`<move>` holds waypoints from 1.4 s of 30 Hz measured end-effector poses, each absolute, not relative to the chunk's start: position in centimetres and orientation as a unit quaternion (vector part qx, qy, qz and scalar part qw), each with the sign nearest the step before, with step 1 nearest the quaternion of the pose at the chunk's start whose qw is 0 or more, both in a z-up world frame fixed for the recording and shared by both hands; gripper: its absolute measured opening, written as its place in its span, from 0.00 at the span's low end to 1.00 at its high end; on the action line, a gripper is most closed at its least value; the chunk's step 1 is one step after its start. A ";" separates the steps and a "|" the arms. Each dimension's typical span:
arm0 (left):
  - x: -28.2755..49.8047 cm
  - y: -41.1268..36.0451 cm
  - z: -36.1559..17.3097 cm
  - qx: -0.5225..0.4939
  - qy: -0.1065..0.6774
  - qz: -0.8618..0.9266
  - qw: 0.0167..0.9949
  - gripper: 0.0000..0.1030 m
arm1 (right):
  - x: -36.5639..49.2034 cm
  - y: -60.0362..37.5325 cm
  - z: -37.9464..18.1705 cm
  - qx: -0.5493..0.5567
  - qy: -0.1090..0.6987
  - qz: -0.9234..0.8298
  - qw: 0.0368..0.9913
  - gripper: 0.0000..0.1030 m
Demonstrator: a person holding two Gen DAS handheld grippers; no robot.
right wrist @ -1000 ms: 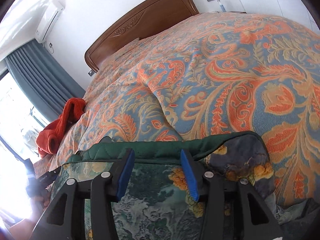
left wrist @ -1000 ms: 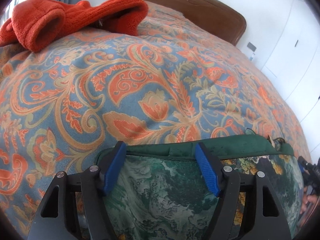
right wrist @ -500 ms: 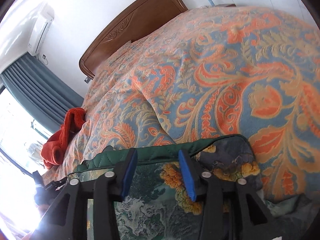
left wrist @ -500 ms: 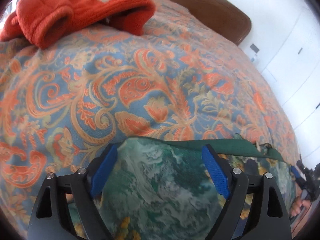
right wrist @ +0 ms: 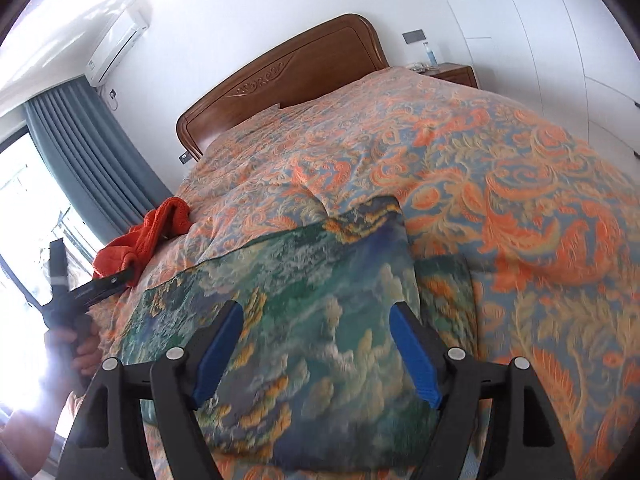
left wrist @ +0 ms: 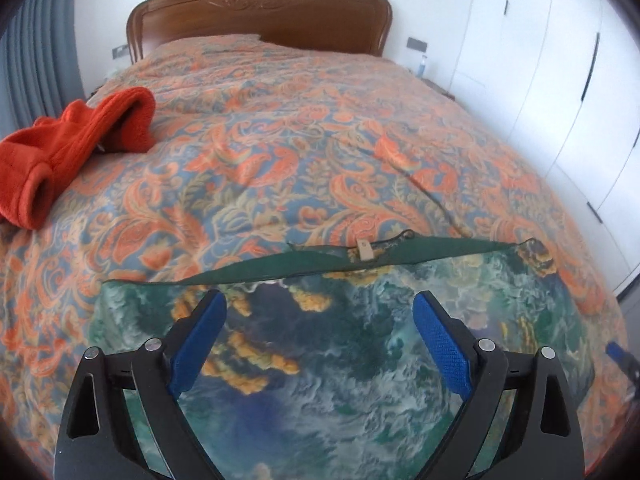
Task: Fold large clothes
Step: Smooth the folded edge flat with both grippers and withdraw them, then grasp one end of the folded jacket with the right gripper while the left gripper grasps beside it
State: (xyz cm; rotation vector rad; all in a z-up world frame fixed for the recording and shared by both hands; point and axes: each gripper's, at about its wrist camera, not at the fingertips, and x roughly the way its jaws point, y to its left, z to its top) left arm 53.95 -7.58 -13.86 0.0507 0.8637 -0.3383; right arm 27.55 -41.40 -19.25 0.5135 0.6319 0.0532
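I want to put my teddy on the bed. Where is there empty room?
The bedspread is bare between the green printed garment and the headboard, and along the wardrobe side. It is crowded near you, where the garment lies under both open claws, and at the curtain-side edge, where the orange sweater sits.

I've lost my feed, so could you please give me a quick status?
Left gripper and right gripper open, jaws just widened, nothing held. Green floral-print garment lies folded on bedspread. Orange knitted sweater lies apart.

Green printed garment (right wrist: 320,280) flat on bedspread (right wrist: 520,208), under open right hand-held gripper (right wrist: 316,344).
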 end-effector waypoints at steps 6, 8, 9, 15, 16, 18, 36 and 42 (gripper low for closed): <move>56.3 -11.3 -18.9 0.064 0.468 -0.126 0.872 0.92 | 21.7 -39.3 -21.0 0.240 0.331 0.058 0.911 0.75; 55.3 -11.5 -19.4 0.075 0.468 -0.126 0.872 0.92 | 20.5 -38.8 -21.4 0.222 0.343 0.063 0.910 0.75; 54.5 -11.6 -19.4 0.082 0.464 -0.131 0.872 0.92 | 19.9 -38.6 -21.5 0.211 0.347 0.064 0.911 0.75; 49.0 -12.4 -18.4 0.145 0.432 -0.161 0.876 0.92 | 18.1 -38.9 -22.8 0.215 0.352 0.061 0.909 0.75; 48.1 -12.5 -18.5 0.155 0.429 -0.165 0.874 0.92 | 18.1 -39.1 -23.0 0.226 0.352 0.058 0.907 0.75; 46.4 -12.5 -18.7 0.168 0.425 -0.172 0.873 0.92 | 18.0 -39.4 -23.4 0.248 0.348 0.052 0.903 0.75; 33.0 -13.4 -16.9 0.152 0.373 -0.304 0.863 0.95 | 19.1 -42.0 -26.2 0.384 0.338 -0.005 0.859 0.75; 32.8 -15.9 -20.2 0.177 0.402 -0.321 0.839 0.95 | 22.4 -43.6 -29.1 0.483 0.319 -0.049 0.814 0.75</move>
